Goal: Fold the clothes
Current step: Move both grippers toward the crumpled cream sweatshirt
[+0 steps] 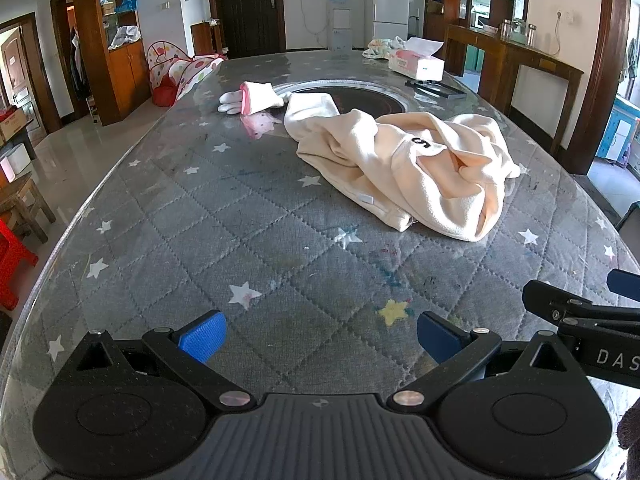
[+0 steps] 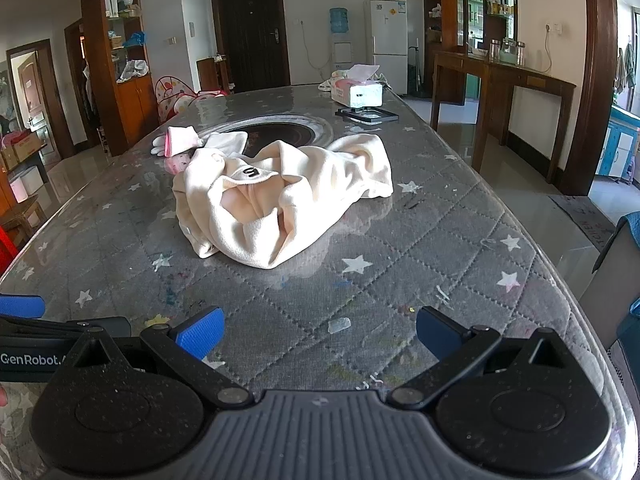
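- Cream garment (image 1: 404, 168) lies crumpled on the counter (image 1: 240, 232) (nothing folded yet).
- Left tool (image 1: 320, 338) and right tool (image 2: 320, 334) gape wide, both empty.

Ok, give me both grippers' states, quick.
Left gripper: open, empty, above the grey quilted table.
Right gripper: open, empty, short of the crumpled cream garment.

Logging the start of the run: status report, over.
Left gripper open, empty. Right gripper open, empty. Cream garment crumpled mid-table, untouched. White glove lies at its far end; tissue box well clear.
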Demonstrator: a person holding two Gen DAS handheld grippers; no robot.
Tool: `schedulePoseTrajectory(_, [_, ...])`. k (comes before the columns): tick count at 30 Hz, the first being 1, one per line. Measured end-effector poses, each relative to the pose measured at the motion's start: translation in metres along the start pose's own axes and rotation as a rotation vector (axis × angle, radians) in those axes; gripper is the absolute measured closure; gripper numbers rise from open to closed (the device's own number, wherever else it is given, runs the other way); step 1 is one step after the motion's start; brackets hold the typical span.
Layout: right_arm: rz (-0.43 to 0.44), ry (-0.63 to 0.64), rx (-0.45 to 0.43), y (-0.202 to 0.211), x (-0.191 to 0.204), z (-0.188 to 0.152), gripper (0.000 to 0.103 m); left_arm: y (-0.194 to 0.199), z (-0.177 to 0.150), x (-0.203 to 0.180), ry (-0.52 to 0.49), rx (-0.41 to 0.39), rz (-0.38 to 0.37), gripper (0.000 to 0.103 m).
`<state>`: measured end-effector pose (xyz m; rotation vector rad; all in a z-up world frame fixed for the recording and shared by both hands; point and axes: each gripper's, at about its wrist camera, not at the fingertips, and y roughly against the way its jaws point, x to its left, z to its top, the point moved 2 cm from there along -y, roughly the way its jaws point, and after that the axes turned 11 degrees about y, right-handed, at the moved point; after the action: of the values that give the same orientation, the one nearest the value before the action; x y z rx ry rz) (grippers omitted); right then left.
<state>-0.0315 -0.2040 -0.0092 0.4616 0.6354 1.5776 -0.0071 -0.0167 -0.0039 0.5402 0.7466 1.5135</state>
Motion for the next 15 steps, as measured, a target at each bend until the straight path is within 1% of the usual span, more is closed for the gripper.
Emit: schedulePoseTrajectory(15, [0.001,0.0,0.019,-0.0079,0.0005,0.0002,0.0,-0.0073,0.0012,0.0002,-0.006,0.015,0.006,0.0])
